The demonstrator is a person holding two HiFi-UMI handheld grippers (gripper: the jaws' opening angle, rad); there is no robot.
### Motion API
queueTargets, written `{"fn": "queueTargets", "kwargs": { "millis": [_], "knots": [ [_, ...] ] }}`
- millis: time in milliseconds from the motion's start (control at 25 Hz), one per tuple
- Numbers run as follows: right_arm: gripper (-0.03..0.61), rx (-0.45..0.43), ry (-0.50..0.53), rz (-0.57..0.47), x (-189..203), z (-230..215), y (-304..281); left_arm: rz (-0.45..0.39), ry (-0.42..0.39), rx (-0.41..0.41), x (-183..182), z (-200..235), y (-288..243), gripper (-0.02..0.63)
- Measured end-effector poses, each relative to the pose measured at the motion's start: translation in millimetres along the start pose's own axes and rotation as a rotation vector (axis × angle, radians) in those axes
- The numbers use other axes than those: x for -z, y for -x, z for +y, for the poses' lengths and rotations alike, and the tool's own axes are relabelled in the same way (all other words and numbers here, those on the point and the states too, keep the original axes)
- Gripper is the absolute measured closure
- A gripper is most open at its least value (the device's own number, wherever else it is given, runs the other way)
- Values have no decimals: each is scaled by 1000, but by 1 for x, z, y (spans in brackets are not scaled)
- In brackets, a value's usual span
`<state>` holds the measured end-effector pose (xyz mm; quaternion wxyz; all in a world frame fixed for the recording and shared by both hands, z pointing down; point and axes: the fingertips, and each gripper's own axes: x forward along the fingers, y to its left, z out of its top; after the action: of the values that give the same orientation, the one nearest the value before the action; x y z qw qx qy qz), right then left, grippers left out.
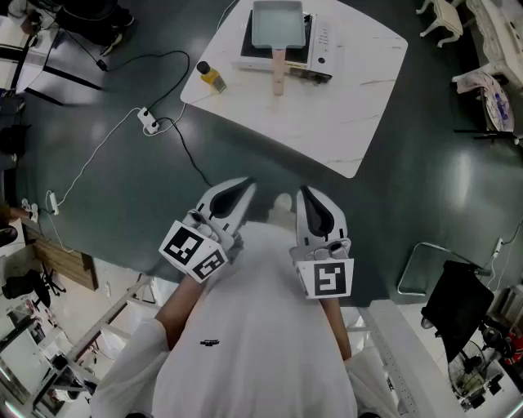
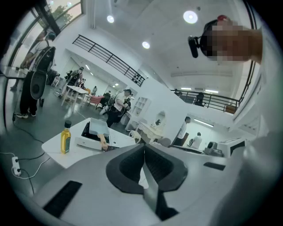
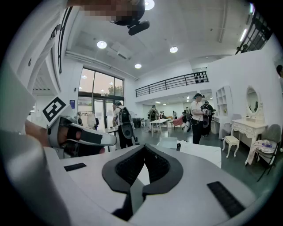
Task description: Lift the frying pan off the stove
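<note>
A rectangular pale-blue frying pan (image 1: 276, 23) with a wooden handle (image 1: 279, 73) sits on a white portable stove (image 1: 315, 51) on the far white table (image 1: 343, 122). In the left gripper view the pan (image 2: 98, 128) and stove (image 2: 88, 141) show small at the left. Both grippers are held close to the person's chest, well short of the table. The left gripper (image 1: 247, 185) (image 2: 144, 147) is shut with nothing in it. The right gripper (image 1: 303, 191) (image 3: 145, 147) is shut and empty too. Just past the right jaws I see the table (image 3: 203, 153).
A yellow oil bottle (image 1: 211, 76) (image 2: 65, 137) stands at the table's left corner. A power strip (image 1: 149, 121) with cables lies on the dark floor. White furniture (image 1: 445, 20) is at the top right, a metal frame (image 1: 425, 263) at the lower right. People stand in the background.
</note>
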<state>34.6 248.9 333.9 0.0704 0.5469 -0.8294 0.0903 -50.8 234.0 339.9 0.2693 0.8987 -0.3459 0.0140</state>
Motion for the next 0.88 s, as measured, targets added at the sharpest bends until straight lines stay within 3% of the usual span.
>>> {"fn": "queueTargets", "kwargs": {
  "millis": [160,400,880],
  "knots": [
    [578,-1,-5,24,7,-2,4,2,-16,-9,-1,-5,3,609],
    [578,55,-77,-40,-1,13,-12,10,-56,14,-13,16,24,609],
    [577,192,-62,-59,-7,105,-68,11,0,142,-34,104,92,609]
  ]
}}
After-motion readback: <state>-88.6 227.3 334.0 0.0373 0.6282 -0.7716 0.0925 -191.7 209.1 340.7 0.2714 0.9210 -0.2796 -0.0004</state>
